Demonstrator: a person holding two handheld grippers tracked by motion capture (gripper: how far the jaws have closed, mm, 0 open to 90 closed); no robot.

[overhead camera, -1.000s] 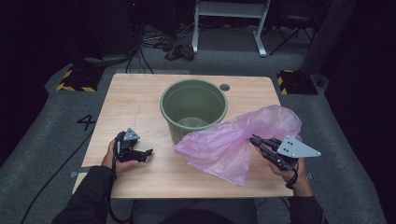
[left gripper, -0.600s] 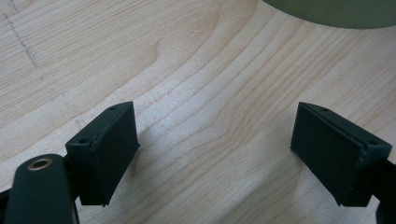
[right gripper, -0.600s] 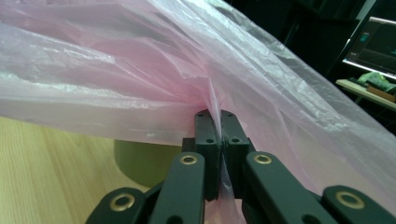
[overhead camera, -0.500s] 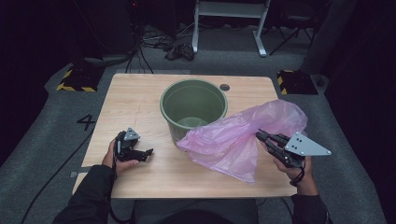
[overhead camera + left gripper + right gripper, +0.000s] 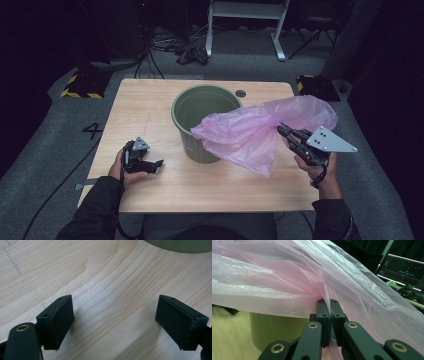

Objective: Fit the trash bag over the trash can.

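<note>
A green bucket (image 5: pixel 200 107) stands upright in the middle of the wooden table (image 5: pixel 145 100). A thin pink plastic bag (image 5: pixel 260 127) hangs in the air and drapes over the bucket's right rim. My right gripper (image 5: pixel 281 129) is shut on a fold of that bag (image 5: pixel 287 285), with the film pinched between its jaws (image 5: pixel 329 315). The bucket's wall (image 5: pixel 274 327) shows below the bag. My left gripper (image 5: pixel 159 162) rests low over the table at the left front, open, with bare wood between its fingers (image 5: pixel 60 320). The bucket's base (image 5: pixel 180 243) lies just beyond it.
A small dark hole (image 5: pixel 241 93) sits in the table behind the bucket. Cables (image 5: pixel 165 40) and a white stand (image 5: pixel 245 15) lie on the floor past the far edge. A lit screen (image 5: pixel 402 267) stands off to the side.
My right gripper has lifted the pink bag up and toward the bucket, so the bag now hangs over its right rim. The left gripper has stayed put.
</note>
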